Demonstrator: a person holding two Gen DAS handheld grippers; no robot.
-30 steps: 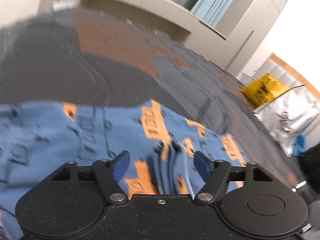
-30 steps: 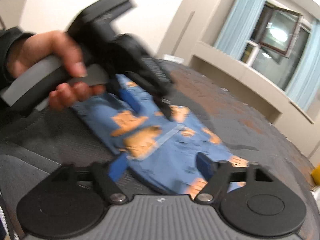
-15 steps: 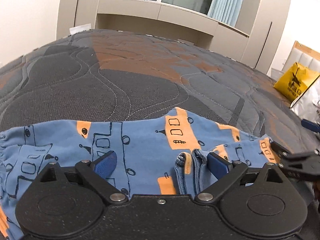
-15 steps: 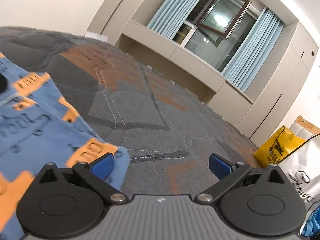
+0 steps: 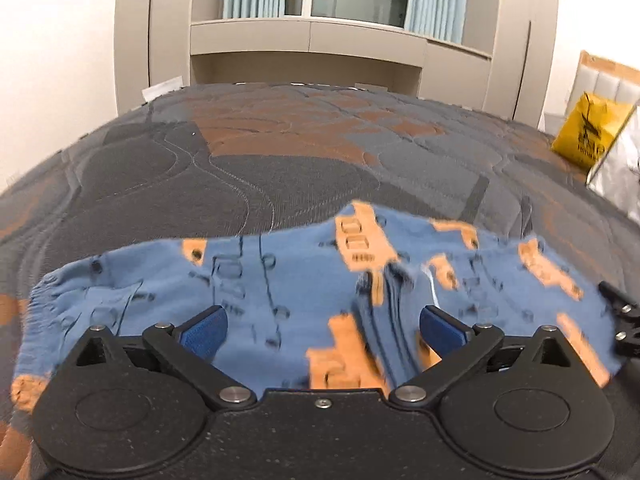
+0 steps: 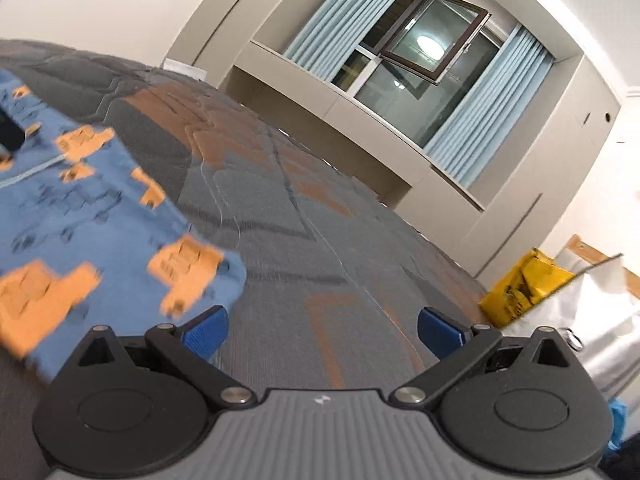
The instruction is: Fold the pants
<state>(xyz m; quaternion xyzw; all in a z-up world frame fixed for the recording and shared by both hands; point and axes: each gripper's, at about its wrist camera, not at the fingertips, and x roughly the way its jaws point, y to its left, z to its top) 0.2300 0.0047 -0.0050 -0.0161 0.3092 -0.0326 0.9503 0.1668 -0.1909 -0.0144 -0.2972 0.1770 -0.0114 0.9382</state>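
Quilted grey-and-orange bedding (image 5: 280, 168) carries the blue pants (image 5: 280, 280), just released as both the left gripper (image 5: 322, 330) and right gripper (image 6: 322, 330) spread wide, empty, suggesting 1 fold finished.

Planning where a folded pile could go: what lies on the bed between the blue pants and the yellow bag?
Only bare quilted bedcover lies between the pants and the yellow bag; the right wrist view shows it best.
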